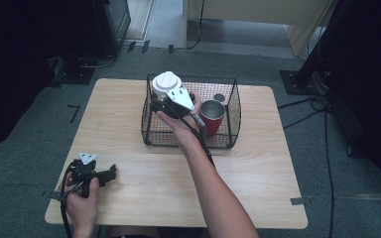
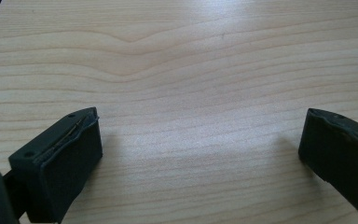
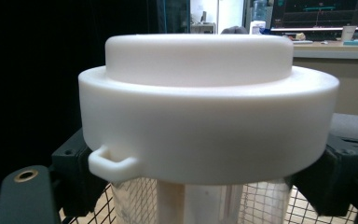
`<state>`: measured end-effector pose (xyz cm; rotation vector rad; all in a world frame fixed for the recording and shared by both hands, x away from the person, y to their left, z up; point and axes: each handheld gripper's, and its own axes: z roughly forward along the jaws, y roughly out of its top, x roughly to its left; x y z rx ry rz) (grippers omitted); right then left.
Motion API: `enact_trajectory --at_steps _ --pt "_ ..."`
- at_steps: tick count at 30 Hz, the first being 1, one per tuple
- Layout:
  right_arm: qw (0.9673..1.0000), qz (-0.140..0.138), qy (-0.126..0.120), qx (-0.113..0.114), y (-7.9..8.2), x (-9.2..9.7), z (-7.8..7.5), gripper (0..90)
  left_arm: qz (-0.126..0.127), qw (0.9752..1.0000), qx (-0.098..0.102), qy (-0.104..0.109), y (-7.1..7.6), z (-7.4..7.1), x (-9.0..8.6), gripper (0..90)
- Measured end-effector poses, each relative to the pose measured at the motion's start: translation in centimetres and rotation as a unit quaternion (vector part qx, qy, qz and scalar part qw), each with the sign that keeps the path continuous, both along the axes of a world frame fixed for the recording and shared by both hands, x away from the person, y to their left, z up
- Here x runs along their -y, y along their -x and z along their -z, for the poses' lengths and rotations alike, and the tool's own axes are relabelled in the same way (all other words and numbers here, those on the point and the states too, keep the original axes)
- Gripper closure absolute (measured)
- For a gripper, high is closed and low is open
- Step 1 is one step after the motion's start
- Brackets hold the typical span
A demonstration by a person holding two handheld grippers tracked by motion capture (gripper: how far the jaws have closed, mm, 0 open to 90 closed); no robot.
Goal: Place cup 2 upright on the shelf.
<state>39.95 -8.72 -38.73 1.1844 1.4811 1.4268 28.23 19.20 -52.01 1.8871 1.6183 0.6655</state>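
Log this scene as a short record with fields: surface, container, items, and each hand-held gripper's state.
surface: wooden table
container: black wire basket, at the table's far middle
items: red cup upright inside the basket; clear bottle with a white lid, held over the basket's left part
right hand-held gripper: shut on the bottle, jaws just under the lid
left hand-held gripper: open, nothing between its jaws, low over the table's near left corner
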Motion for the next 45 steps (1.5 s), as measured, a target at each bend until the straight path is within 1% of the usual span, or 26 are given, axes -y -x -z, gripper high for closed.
enact_trajectory --at_steps 4,8,11,13,17,19,20,21,23,27,30,34,39,41,45 --pt "0.9999 0.002 -0.004 -0.009 -0.8 -0.1 0.4 15.7 0.000 1.0000 0.000 0.000 0.0 0.0 0.0 0.0" --pt "0.9999 0.008 0.002 -0.011 -1.7 -0.1 1.0 15.7 0.000 1.0000 0.000 0.000 0.0 0.0 0.0 0.0" --pt "0.9998 0.011 -0.005 -0.018 -2.3 -0.1 1.3 15.7 0.000 1.0000 -0.001 0.000 0.0 0.0 0.0 0.0" --pt "0.9996 0.018 -0.006 -0.020 -2.7 0.0 1.6 15.7 0.000 1.0000 -0.001 0.000 0.0 0.0 0.0 0.0" --pt "0.9992 0.024 0.011 -0.031 -3.4 0.0 2.5 15.7 0.001 1.0000 -0.001 -0.001 0.0 0.0 0.0 0.0" --pt "0.9988 0.028 0.013 -0.039 -3.6 0.0 2.9 15.7 0.001 1.0000 -0.001 -0.001 0.0 0.0 0.0 0.0" --pt "0.9986 0.028 0.011 -0.043 -3.7 0.0 3.0 15.6 0.001 1.0000 -0.001 -0.001 0.0 0.0 0.0 0.0" --pt "0.9983 0.028 0.006 -0.051 -3.8 0.0 3.1 15.6 0.001 1.0000 -0.001 -0.001 0.0 0.0 0.0 0.0" --pt "0.9982 0.027 -0.002 -0.053 -4.0 0.0 3.1 15.6 0.001 1.0000 -0.001 -0.001 0.0 0.0 0.0 0.0" --pt "0.9981 0.027 0.018 -0.053 -4.3 -0.2 3.1 15.6 0.001 1.0000 -0.001 -0.001 0.0 0.0 0.0 0.0" --pt "0.9979 0.032 0.016 -0.055 -4.7 -0.2 3.3 15.6 0.001 1.0000 -0.002 -0.001 0.0 0.0 0.0 0.0" --pt "0.9975 0.031 0.025 -0.058 -5.0 -0.3 3.7 15.6 0.001 1.0000 -0.001 -0.001 0.0 0.0 0.0 0.0" --pt "0.9971 0.027 0.025 -0.067 -5.2 -0.5 4.2 15.6 0.001 1.0000 -0.001 -0.001 0.0 0.0 0.0 0.0" --pt "0.9968 0.027 0.020 -0.072 -5.3 -0.6 4.4 15.6 0.001 1.0000 -0.001 -0.001 0.0 0.0 0.0 0.0" --pt "0.9967 0.028 0.013 -0.074 -5.6 -0.6 4.6 15.5 0.001 1.0000 -0.001 -0.001 0.0 0.0 0.0 0.0"
